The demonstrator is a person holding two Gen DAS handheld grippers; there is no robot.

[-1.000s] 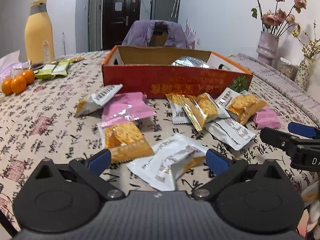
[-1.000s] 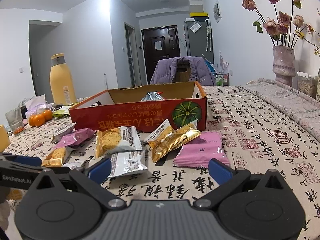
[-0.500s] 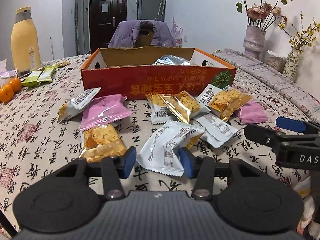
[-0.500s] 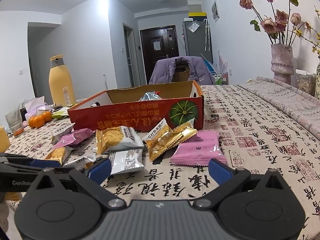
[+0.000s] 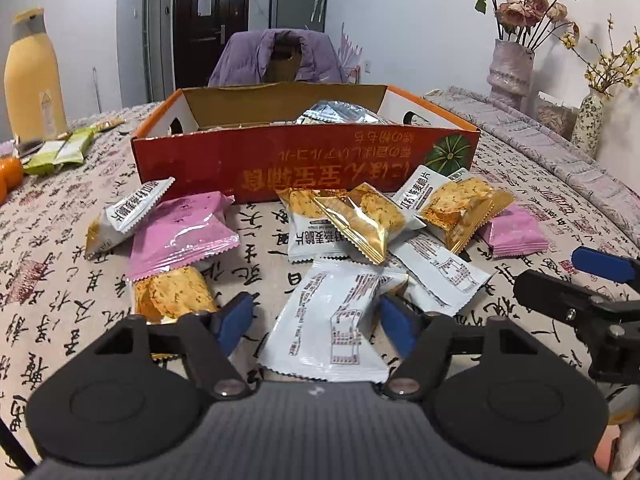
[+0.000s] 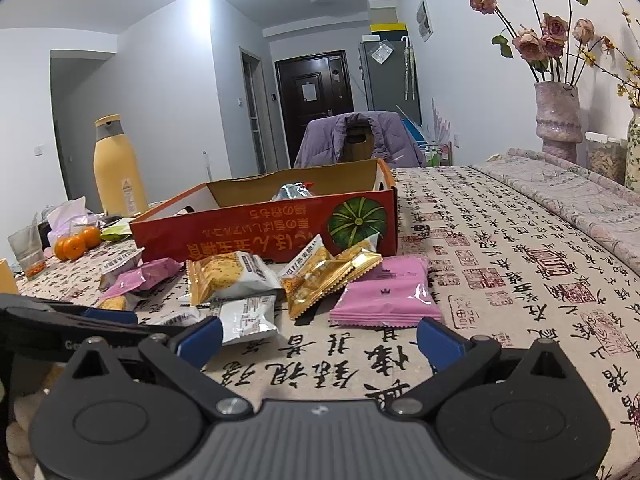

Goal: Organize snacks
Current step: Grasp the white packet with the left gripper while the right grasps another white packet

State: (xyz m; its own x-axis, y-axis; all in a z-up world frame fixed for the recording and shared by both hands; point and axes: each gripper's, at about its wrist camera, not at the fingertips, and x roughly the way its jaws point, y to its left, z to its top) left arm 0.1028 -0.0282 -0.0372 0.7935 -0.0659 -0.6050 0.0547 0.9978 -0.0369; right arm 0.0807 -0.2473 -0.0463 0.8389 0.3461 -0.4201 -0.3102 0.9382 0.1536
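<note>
Blue pads tip my left gripper, which tilts downward over the table; its jaws are opening, with a white snack packet lying between them. The right-hand pad looks to be at the packet's edge, the left-hand pad stands clear of it, so I read no grip. Just past it I see a cracker packet under a pink packet, and a gold packet in the pile at the foot of the orange cardboard box, where a silver wrapper shows inside. My right gripper sits low and nearly level above the printed tablecloth, its jaws spread wide with only cloth between them; a second pink packet lies just ahead of it.
</note>
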